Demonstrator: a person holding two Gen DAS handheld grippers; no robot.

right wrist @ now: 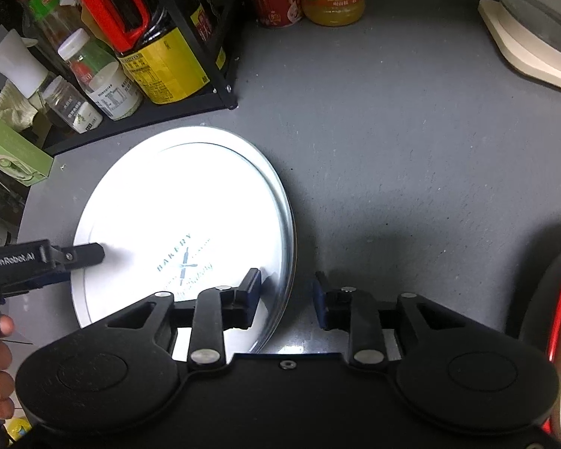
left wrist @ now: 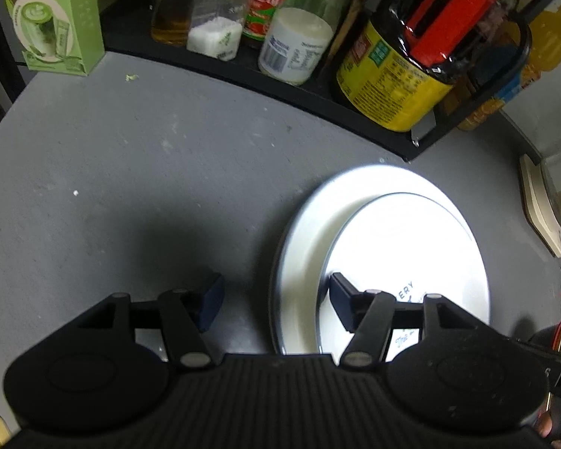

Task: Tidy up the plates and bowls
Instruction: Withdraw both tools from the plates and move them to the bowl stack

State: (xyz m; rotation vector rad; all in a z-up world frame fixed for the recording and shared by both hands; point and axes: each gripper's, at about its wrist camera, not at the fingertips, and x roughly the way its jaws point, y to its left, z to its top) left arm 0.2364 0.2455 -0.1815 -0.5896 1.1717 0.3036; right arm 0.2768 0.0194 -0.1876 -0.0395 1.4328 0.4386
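**Stacked white plates on grey worktop, both jaws open**

Task item: a large round white plate with a thin dark rim line point(left wrist: 303, 232) lies flat on the grey worktop point(left wrist: 131, 172). A smaller round white plate point(left wrist: 404, 239) rests on top of it, offset toward the near-right side of the larger one. The upper plate carries blue print reading "BAKERY" with a crossed-utensil emblem. Both surfaces are strongly overexposed; finer detail cannot be told.

Left gripper point(left wrist: 276, 301): jaws spread wide, holding nothing. The right-hand pad sits over the near edge of the smaller plate; contact cannot be told. The left-hand pad hangs over bare worktop, beside the plates.

Right gripper point(right wrist: 286, 297): jaws spread wide, holding nothing. Its left-hand pad lies over the plates' right edge; the right-hand pad is over bare worktop.

Surroundings: ahead of the jaws stands a black metal rack point(left wrist: 318, 93) holding jars and bottles, including a dark bottle with yellow label and red handle point(left wrist: 422, 56). A green carton point(left wrist: 52, 15) stands ahead-left of the left gripper.
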